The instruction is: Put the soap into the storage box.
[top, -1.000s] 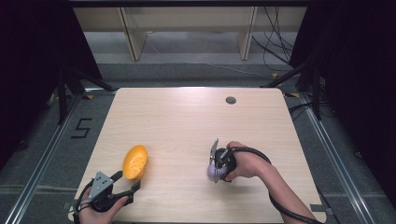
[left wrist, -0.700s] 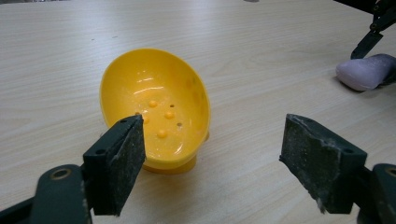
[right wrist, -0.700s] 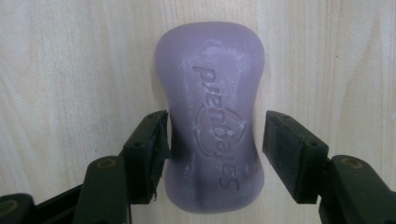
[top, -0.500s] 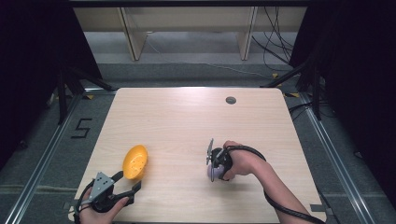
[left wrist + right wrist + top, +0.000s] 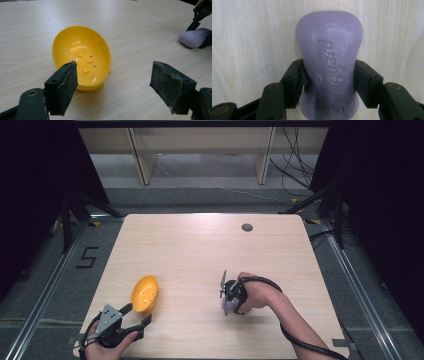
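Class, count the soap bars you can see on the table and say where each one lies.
1. The purple soap bar lies on the table, right of the yellow soap dish, between the right hand-held gripper's jaws.

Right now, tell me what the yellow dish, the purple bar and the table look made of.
Yellow dish: glossy moulded plastic, with shiny highlights, drain holes and bumps. Purple bar: likely soap, matte and waxy, with embossed lettering and whitish scuffs. Table: pale wood grain, smooth, possibly laminate.
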Demonstrator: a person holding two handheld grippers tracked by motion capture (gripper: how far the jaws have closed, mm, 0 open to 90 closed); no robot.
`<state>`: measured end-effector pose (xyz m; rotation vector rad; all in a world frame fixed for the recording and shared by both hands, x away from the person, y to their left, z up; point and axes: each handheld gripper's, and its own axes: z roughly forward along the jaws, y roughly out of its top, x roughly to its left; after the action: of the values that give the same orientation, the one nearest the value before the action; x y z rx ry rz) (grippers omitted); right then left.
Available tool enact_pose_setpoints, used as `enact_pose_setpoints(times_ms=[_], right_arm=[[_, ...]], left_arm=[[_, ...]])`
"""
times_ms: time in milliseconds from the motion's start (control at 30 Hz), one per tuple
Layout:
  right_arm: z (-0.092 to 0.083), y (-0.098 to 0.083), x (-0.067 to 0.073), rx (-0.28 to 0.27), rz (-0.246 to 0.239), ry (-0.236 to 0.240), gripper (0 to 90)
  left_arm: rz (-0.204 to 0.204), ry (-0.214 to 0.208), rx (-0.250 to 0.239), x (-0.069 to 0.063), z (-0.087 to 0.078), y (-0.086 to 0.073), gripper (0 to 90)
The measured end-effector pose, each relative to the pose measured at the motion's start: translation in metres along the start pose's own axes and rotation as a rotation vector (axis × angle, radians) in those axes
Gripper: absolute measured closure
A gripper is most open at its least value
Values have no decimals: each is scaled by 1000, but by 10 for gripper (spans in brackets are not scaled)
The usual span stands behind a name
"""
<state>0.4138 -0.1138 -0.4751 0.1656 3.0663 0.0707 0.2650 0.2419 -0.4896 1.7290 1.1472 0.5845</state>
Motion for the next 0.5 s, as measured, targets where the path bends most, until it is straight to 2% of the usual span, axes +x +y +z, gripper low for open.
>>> enact_pose_setpoints(times_ms=[133, 167, 267, 300, 333, 367, 400, 433, 500], right_arm=[[2, -1, -3, -30, -30, 0, 486], [0, -1, 1, -25, 25, 6, 493], [0, -1, 1, -31, 15, 1, 496], [1, -2, 0, -42, -7, -4, 497], [0, -3, 3, -23, 32, -2, 498], [1, -3, 0, -62, -25, -15, 498], [1, -4, 0, -74, -36, -18, 499], [0, -5, 4, -73, 9, -16, 499], [0, -7, 4, -88, 2, -26, 499]], left_arm=[[-1, 0, 0, 0, 0, 0, 212], [0, 1, 2, -1, 0, 0, 212], [4, -6, -2, 0, 1, 0, 212], [1, -5, -4, -1, 1, 0, 212], [3, -5, -3, -1, 1, 0, 212], [-1, -3, -3, -1, 1, 0, 212], [-2, -2, -2, -1, 1, 0, 212], [-1, -3, -1, -1, 1, 0, 212], [-1, -8, -3, -1, 2, 0, 212]])
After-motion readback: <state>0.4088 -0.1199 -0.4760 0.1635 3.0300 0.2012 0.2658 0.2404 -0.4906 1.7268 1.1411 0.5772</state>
